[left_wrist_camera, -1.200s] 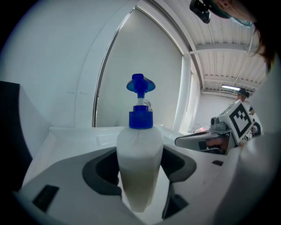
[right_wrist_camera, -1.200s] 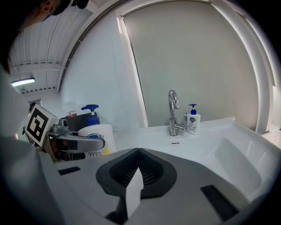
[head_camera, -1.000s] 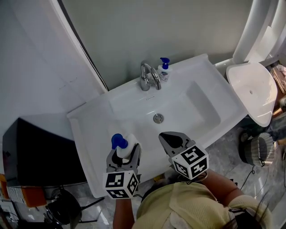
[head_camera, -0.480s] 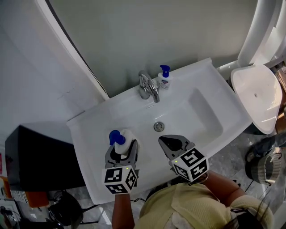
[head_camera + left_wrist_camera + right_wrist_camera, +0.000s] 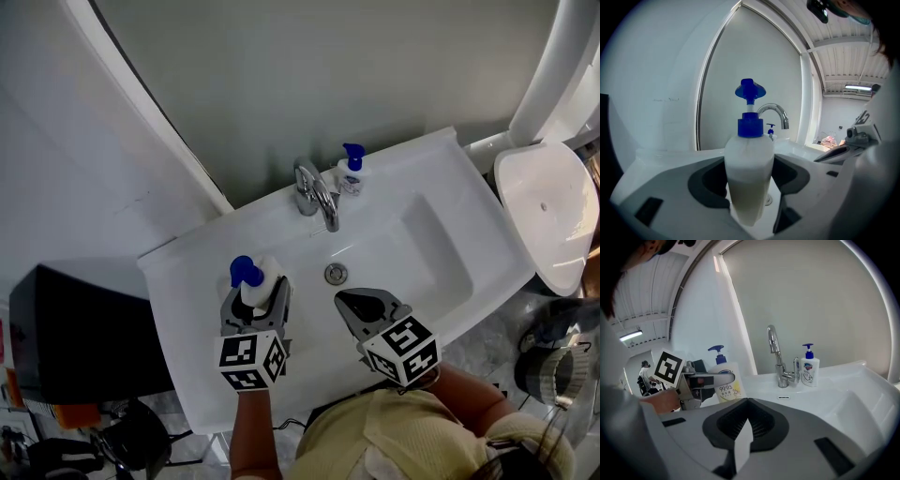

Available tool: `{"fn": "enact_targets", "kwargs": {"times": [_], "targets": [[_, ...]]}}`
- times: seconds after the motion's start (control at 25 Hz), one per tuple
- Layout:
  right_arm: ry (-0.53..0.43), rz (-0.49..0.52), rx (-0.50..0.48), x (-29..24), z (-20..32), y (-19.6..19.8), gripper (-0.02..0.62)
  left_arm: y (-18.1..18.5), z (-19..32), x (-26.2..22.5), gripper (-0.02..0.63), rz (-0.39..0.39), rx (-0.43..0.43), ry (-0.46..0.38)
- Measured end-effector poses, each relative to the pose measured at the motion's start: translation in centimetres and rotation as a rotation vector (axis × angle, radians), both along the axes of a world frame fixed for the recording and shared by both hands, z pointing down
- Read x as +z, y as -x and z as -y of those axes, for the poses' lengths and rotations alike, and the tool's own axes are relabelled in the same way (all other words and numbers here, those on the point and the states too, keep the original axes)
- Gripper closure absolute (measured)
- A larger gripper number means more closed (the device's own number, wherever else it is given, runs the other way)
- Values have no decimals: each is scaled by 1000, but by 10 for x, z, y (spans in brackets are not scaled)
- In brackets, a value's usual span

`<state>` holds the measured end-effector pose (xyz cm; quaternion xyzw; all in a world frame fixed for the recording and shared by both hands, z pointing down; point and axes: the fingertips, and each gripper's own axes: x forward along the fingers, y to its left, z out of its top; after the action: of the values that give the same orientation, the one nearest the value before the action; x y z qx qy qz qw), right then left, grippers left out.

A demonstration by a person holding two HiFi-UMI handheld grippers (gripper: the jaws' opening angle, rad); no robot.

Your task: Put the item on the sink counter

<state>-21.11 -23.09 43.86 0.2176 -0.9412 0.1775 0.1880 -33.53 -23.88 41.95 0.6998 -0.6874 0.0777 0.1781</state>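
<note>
A white pump bottle (image 5: 253, 290) with a blue pump head stands upright between the jaws of my left gripper (image 5: 254, 295), which is shut on its body. In the left gripper view the bottle (image 5: 749, 178) fills the centre, half full of pale liquid. It hangs over the left part of the white sink counter (image 5: 184, 272), beside the basin. I cannot tell whether its base touches the counter. My right gripper (image 5: 352, 303) hovers over the basin's front edge, jaws together and empty (image 5: 746, 402). In the right gripper view the held bottle (image 5: 725, 385) shows at the left.
A chrome faucet (image 5: 315, 193) and a small soap dispenser (image 5: 352, 174) stand at the back of the sink. The drain (image 5: 335, 274) lies between the grippers. A white toilet (image 5: 548, 211) is at the right, a black box (image 5: 75, 328) at the left.
My left gripper has carried the bottle forward, farther over the counter toward the wall. The right gripper moved forward a little and stayed shut.
</note>
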Motion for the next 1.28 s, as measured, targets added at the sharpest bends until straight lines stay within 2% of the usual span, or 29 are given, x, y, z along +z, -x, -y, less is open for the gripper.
{"fn": "enact_targets", "kwargs": {"times": [0.28, 0.56, 0.88, 1.28], "targets": [[26, -5, -24, 11, 9, 2, 574, 13, 30, 5, 311, -13, -45, -33], [56, -4, -35, 18, 16, 2, 574, 18, 57, 10, 311, -4, -50, -49], [83, -8, -28, 26, 19, -4, 574, 25, 86, 13, 311, 83, -29, -70], [114, -12, -19, 34, 22, -11, 574, 50, 110, 15, 311, 114, -59, -92]]}}
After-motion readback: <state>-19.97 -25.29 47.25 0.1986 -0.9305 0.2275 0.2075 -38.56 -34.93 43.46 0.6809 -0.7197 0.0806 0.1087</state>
